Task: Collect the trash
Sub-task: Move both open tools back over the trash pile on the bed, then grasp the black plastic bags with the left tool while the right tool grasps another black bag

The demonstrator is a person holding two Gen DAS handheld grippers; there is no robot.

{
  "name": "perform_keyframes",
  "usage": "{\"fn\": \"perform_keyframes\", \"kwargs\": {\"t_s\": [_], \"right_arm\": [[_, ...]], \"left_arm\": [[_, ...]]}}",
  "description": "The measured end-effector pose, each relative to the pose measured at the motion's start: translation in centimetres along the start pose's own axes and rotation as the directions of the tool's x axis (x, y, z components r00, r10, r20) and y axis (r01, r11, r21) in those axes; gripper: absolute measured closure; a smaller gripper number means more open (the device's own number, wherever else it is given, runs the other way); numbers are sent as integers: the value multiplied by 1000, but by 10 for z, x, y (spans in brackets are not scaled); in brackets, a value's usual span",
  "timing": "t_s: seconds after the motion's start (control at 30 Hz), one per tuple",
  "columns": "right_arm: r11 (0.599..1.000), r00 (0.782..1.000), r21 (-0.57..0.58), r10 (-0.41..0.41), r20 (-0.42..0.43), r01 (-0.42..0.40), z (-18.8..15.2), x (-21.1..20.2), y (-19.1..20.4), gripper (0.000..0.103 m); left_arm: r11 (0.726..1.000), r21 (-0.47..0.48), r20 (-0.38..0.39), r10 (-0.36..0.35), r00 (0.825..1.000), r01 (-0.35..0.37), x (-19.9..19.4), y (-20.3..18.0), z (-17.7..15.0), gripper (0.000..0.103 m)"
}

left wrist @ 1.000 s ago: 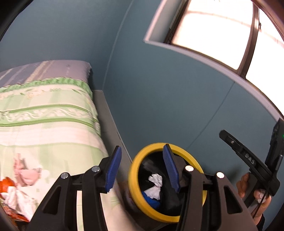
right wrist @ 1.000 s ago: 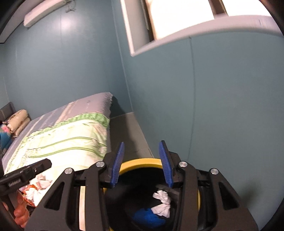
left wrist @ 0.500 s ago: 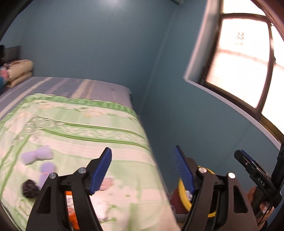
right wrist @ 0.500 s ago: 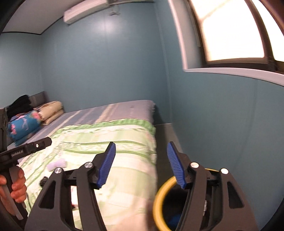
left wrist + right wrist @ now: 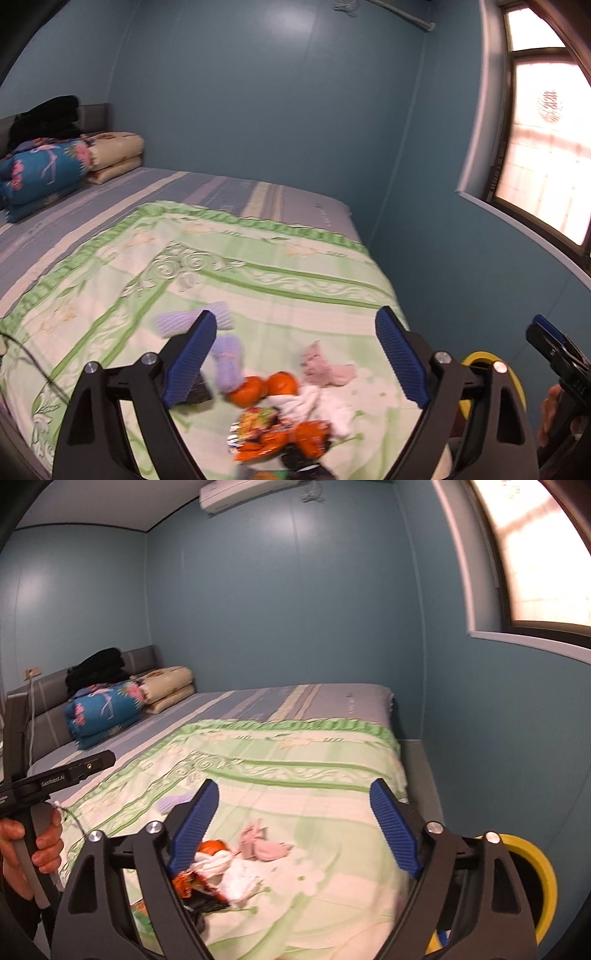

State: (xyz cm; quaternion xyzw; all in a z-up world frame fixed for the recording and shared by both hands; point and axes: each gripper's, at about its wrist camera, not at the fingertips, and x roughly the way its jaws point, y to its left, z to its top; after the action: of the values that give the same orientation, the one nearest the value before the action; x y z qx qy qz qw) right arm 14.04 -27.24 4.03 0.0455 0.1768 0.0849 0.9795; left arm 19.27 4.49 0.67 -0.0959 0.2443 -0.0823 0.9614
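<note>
A heap of litter lies on the green quilt (image 5: 258,266) near the bed's front edge: an orange snack wrapper (image 5: 273,437), crumpled white tissue (image 5: 325,406) and two orange fruits (image 5: 264,387). My left gripper (image 5: 295,332) hovers above the heap, its jaws opening with nothing between them. In the right wrist view the wrapper (image 5: 192,880) and tissue (image 5: 236,880) lie low between the fingers of my right gripper (image 5: 295,805). Its jaws are opening too and hold nothing. The yellow-rimmed bin (image 5: 511,387) (image 5: 541,871) stands on the floor right of the bed.
Pink socks (image 5: 328,371) and purple socks (image 5: 229,356) lie beside the heap. Folded blankets (image 5: 107,709) are stacked at the headboard. A narrow floor strip (image 5: 421,771) runs between bed and blue wall. A hand (image 5: 22,849) grips the left tool's handle.
Both grippers swung from above the yellow bin leftward over the bed, and the jaws of both spread wider. The litter heap has come into view.
</note>
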Motion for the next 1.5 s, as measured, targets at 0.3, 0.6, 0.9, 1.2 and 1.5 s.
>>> {"fn": "perform_keyframes", "kwargs": {"t_s": [0.3, 0.6, 0.9, 1.2, 1.5], "right_arm": [[994, 994, -56, 90, -58, -94, -32, 10, 42, 16], [983, 974, -49, 171, -147, -180, -67, 32, 69, 8], [965, 932, -89, 211, -295, -247, -110, 62, 100, 8], [949, 873, -68, 253, -417, -308, -142, 85, 120, 9], [953, 846, -64, 232, -480, -298, -162, 107, 124, 17]], "left_arm": [[995, -23, -39, 99, 994, -100, 10, 52, -29, 11], [983, -109, -118, 132, 984, -145, 41, 101, -58, 9], [977, -99, -179, 168, 969, -188, 68, 120, -82, 9], [976, -86, -218, 176, 960, -199, 89, 129, -95, 9], [971, -67, -276, 205, 939, -231, 113, 139, -106, 9]]}}
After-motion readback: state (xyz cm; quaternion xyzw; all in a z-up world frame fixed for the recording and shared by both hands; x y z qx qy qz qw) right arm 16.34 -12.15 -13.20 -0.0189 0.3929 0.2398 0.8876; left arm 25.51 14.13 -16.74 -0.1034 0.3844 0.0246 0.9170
